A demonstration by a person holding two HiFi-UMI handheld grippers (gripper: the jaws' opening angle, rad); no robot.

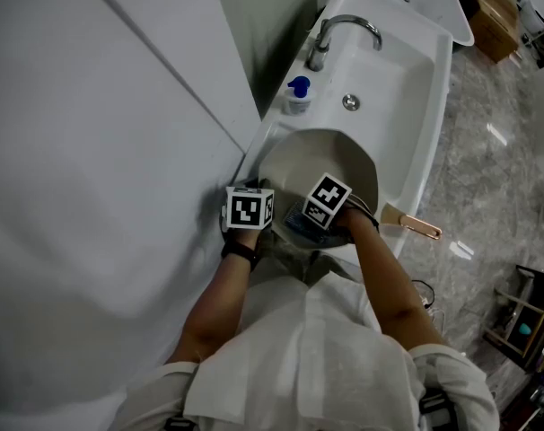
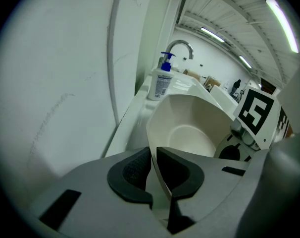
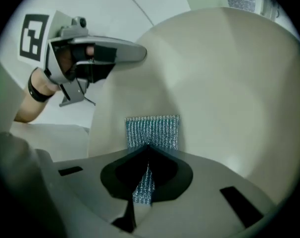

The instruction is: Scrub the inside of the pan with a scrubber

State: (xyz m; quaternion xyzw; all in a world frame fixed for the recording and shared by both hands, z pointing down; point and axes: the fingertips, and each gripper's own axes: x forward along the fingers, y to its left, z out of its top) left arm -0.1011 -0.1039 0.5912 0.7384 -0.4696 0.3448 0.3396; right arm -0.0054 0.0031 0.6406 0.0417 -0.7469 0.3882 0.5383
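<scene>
A cream pan stands tilted in the near end of the white sink, its copper handle sticking out to the right. My left gripper is shut on the pan's rim, one pad outside and one inside. In the head view this left gripper is at the pan's near left edge. My right gripper is shut on a blue-green mesh scrubber, which lies flat against the pan's inner wall. The left gripper shows at the upper left of the right gripper view.
A chrome faucet and a soap bottle with a blue pump stand at the sink's far left side; the drain lies beyond the pan. A white wall runs along the left. Marble floor lies to the right.
</scene>
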